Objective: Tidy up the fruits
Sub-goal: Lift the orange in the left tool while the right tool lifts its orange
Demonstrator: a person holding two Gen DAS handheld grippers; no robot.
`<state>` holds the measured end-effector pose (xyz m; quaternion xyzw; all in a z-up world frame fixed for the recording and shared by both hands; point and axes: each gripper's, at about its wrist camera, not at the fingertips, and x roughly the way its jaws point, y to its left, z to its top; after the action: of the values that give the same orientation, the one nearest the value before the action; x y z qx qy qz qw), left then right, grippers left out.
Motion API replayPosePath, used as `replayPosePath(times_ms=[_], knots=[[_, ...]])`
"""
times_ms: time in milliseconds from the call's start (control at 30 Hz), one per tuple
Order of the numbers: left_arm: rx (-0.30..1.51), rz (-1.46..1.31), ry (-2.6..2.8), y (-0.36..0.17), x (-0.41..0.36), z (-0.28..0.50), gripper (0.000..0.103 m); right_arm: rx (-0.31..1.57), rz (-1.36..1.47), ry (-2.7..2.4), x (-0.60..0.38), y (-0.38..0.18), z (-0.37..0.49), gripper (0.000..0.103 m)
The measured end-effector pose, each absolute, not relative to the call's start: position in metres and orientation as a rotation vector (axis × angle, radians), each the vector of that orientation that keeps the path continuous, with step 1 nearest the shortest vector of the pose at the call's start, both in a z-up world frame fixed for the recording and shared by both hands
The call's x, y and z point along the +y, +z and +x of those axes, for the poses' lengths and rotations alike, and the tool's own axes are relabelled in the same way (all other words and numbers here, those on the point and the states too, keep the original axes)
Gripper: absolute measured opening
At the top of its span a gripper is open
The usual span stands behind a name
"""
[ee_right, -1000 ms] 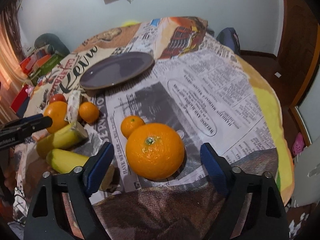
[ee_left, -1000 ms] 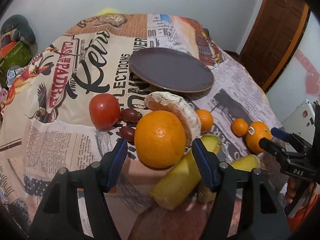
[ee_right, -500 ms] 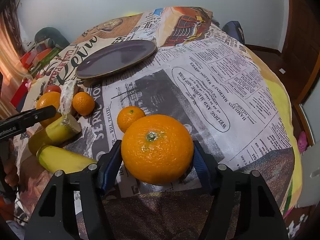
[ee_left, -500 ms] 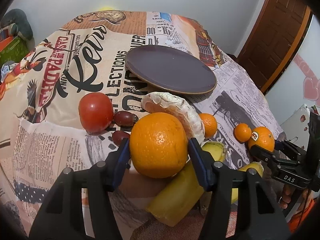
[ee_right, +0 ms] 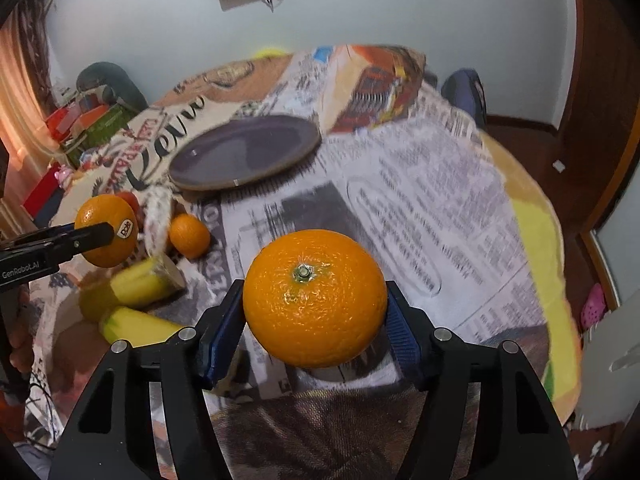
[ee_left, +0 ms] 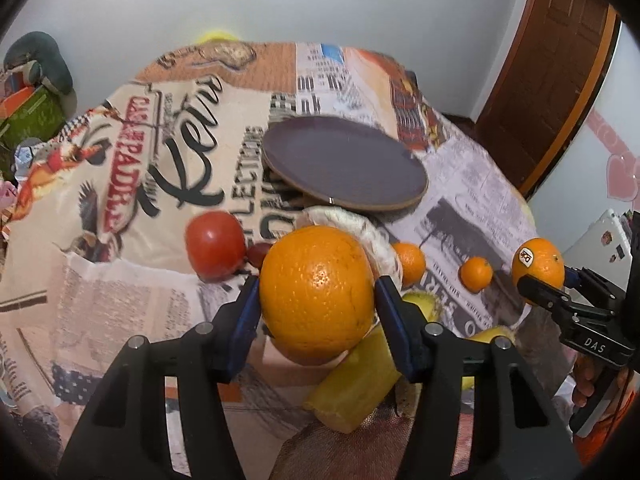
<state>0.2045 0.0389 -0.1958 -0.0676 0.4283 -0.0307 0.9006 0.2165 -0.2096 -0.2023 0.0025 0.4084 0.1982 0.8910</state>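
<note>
My left gripper (ee_left: pixel 317 308) is shut on a large orange (ee_left: pixel 318 294) and holds it above the table. My right gripper (ee_right: pixel 315 312) is shut on a second large orange (ee_right: pixel 315 298), also lifted; it shows in the left wrist view (ee_left: pixel 538 266) with a sticker. A dark purple plate (ee_left: pixel 344 162) lies further back on the table, also in the right wrist view (ee_right: pixel 246 152). A red tomato (ee_left: pixel 216 246), two small mandarins (ee_left: pixel 409 264) (ee_left: pixel 475 274), banana pieces (ee_left: pixel 354 388) and a pale round bread (ee_left: pixel 360 232) lie in front of the plate.
The table wears a newspaper-print cloth (ee_left: pixel 120 280). A brown door (ee_left: pixel 548 72) stands at the right. Boxes and clutter (ee_right: pixel 88 120) sit beyond the table's left edge. A white object (ee_left: pixel 600 240) is at the far right.
Both grippers closed on their oranges and lifted them off the table. The view of each has risen with the fruit.
</note>
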Motion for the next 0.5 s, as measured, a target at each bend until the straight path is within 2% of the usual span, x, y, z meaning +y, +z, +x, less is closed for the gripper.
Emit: replayPosePath(times_ms=[500], knots=[[0.724,-0.114,-0.015,-0.13,0.053,0.209,0.057,0.648,-0.032,0.455,-0.188,-0.134,0.239,0.063]])
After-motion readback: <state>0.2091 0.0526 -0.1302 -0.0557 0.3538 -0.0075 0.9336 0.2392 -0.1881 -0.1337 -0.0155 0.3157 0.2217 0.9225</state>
